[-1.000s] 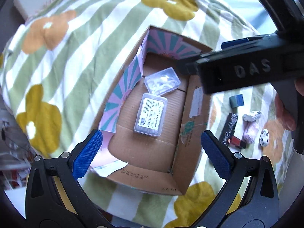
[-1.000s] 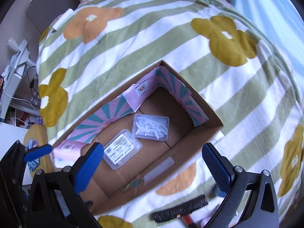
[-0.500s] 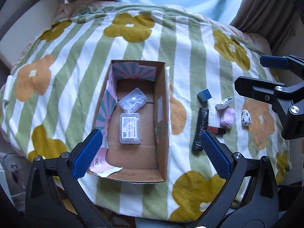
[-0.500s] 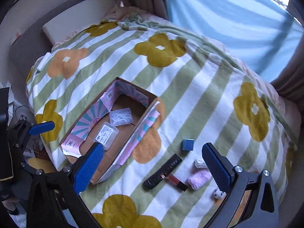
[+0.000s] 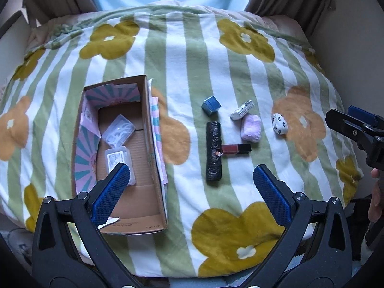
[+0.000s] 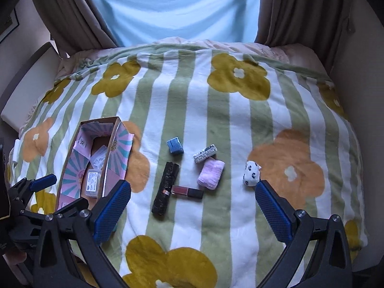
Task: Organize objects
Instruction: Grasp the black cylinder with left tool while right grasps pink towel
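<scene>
Hard to read: printing on the white labelled tube (image 6: 205, 153) and on the label of the lidded clear case (image 5: 118, 161), both too small. Partly hidden in the left wrist view: that case, its near corner behind the blue pad of the left hand-held gripper (image 5: 189, 190). In the right wrist view, most of the cardboard box (image 5: 148, 148) interior blocked by its raised patterned flap; only slivers of the two clear cases visible. Cut off at the right edge of the left wrist view: the right hand-held gripper (image 5: 350, 122), just one arm and a blue tip, plus part of a hand (image 5: 375, 204) beneath it.

Both hand-held grippers spread wide, pinching nothing, raised above the flowered blanket (image 5: 192, 48) on a bed.

Box on the left of the blanket, open at the top, holding the lidded case nearest and a second clear case of small white pieces (image 5: 118, 130) farther in.

Right of the box, well apart from it: black roll (image 5: 213, 151) lying lengthwise, dark red lipstick (image 5: 236, 149) touching its side, pink folded cloth (image 5: 250, 128) just beyond, white tube beside that, blue cube (image 5: 210, 105) farthest, spotted white pouch (image 5: 279, 123) off to the right. In the right wrist view, all loose items ahead of the right hand-held gripper (image 6: 192, 206); the pouch just beyond its right pad.
</scene>
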{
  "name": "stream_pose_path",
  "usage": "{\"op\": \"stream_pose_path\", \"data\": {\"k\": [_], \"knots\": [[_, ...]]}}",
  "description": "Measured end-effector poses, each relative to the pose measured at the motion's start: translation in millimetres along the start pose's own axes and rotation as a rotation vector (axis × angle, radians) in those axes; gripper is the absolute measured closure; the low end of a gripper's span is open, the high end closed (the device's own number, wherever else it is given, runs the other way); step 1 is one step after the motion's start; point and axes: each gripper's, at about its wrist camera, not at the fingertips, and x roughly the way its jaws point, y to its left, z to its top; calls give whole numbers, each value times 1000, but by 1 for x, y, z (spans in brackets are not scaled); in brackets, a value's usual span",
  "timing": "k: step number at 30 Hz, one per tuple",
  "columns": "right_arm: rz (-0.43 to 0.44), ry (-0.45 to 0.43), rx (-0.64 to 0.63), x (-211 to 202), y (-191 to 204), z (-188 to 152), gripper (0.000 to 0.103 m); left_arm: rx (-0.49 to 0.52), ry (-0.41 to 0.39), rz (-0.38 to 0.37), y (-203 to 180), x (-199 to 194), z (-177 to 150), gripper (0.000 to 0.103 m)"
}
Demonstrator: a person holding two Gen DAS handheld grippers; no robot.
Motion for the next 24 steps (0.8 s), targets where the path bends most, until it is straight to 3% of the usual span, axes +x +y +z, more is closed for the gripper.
{"op": "stream_pose_path", "data": {"k": [13, 24], "knots": [[-7, 3, 37, 2, -27, -4, 0, 64, 45, -43, -35, 27, 6, 0], [23, 93, -4, 68, -40, -6, 0, 73, 158, -22, -58, 98, 2, 9]]}}
